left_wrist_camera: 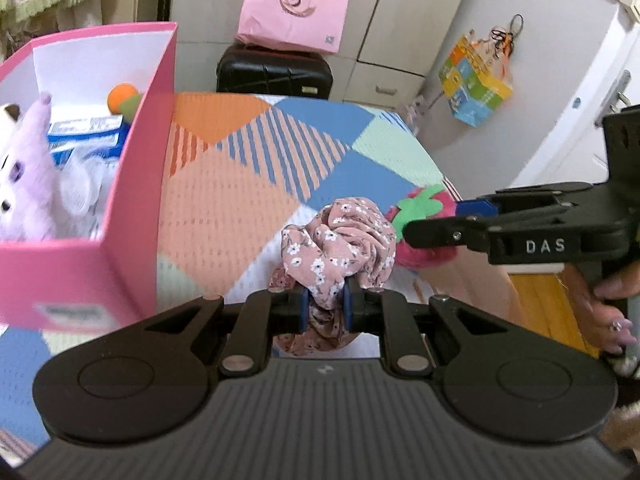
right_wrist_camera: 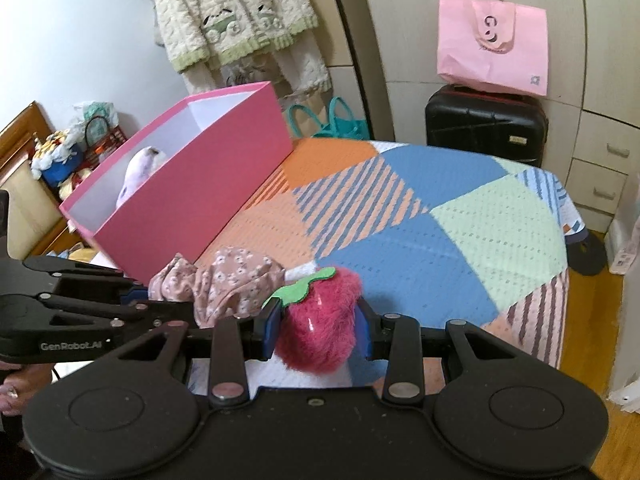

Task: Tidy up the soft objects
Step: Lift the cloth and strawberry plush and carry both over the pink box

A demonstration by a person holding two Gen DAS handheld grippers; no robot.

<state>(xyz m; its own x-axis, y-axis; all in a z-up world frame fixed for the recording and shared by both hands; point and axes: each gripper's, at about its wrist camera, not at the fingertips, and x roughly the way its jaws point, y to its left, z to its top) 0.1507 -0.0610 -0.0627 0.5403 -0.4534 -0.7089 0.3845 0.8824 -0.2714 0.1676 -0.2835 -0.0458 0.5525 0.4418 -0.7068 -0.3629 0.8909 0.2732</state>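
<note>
My left gripper is shut on a pink floral scrunchie, held just above the patchwork blanket. My right gripper is shut on a fuzzy pink strawberry plush with a green felt leaf, right beside the scrunchie. The strawberry and the right gripper show at the right of the left wrist view. A pink box stands to the left, holding a lilac plush toy, an orange ball and blue-white packets.
A black suitcase with a pink tote bag on it stands past the bed's far end. Cabinets and a door are behind. Wooden floor lies off the bed's right edge. Clothes hang on the wall behind the box.
</note>
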